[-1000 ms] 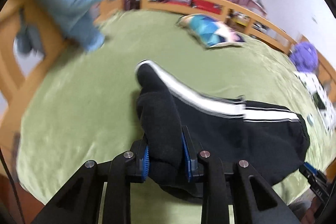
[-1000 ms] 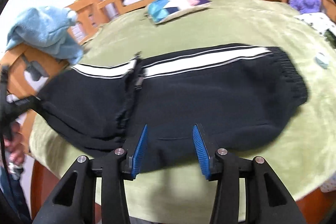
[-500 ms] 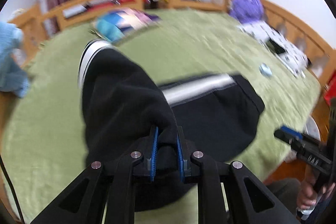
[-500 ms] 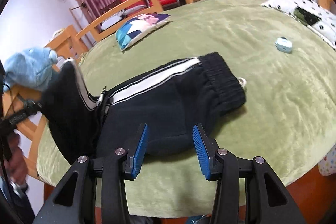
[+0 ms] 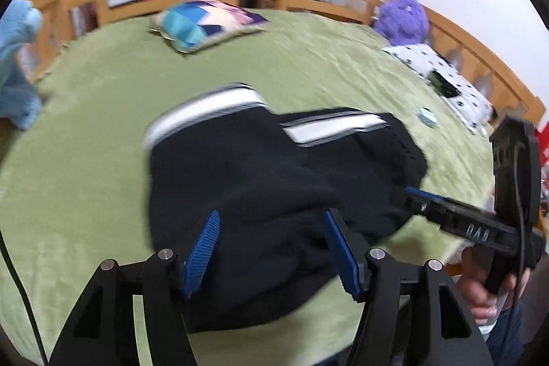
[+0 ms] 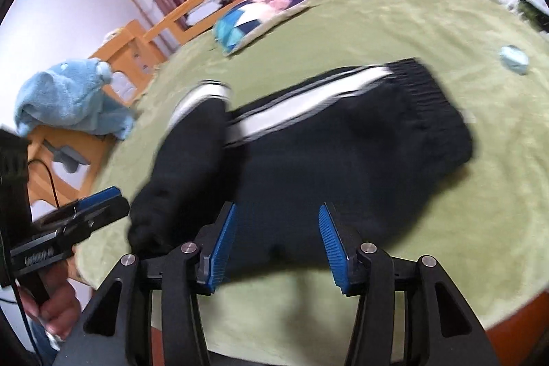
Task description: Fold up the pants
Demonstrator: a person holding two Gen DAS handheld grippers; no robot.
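Pants lying folded just ahead of both grippers, long axis running leg fold to waistband

Black pants (image 6: 343, 153) sitting on green blanket (image 6: 394, 23), nearer than the pillow (image 6: 254, 19); left gripper (image 5: 271, 249) jaws opening, cloth under them, not pinched; right gripper (image 6: 274, 242) jaws opening too, nothing gripped, sitting nearer the waistband (image 6: 432, 91) end

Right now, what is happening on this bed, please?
A person is folding black pants on a green bed, with a hand-held gripper in each hand. The leg end has been brought over the upper part. The left hand-held gripper is opening its jaws, and the cloth between them looks released. The right hand-held gripper is also opening, above the near edge of the pants, gripping nothing.
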